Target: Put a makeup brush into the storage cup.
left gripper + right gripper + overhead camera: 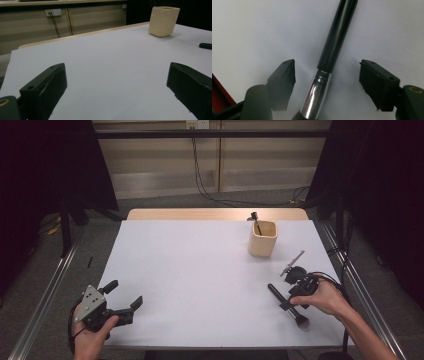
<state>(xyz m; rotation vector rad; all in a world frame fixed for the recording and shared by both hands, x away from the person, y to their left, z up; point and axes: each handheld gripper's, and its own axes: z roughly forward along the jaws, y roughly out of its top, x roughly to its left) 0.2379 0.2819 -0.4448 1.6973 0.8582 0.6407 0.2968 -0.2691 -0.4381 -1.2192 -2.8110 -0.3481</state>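
Observation:
A makeup brush (286, 303) with a black handle and a silver ferrule lies on the white table near its right front corner. In the right gripper view the brush (337, 40) runs up between the two jaws of my right gripper (327, 67), with a gap on each side and neither pad touching it. In the high view my right gripper (290, 298) points down over the brush. My left gripper (125, 293) rests at the front left, its jaws wide apart with nothing between them (115, 72). A cream cup (262, 240) (163, 21) stands at the back right, holding one dark-handled tool (256, 223).
A thin silver tool (292, 262) lies just beyond my right hand. The white tabletop (190, 265) stretches wide between the two grippers. Metal rails (45, 295) run along both sides of the table. Cables hang by the back wall.

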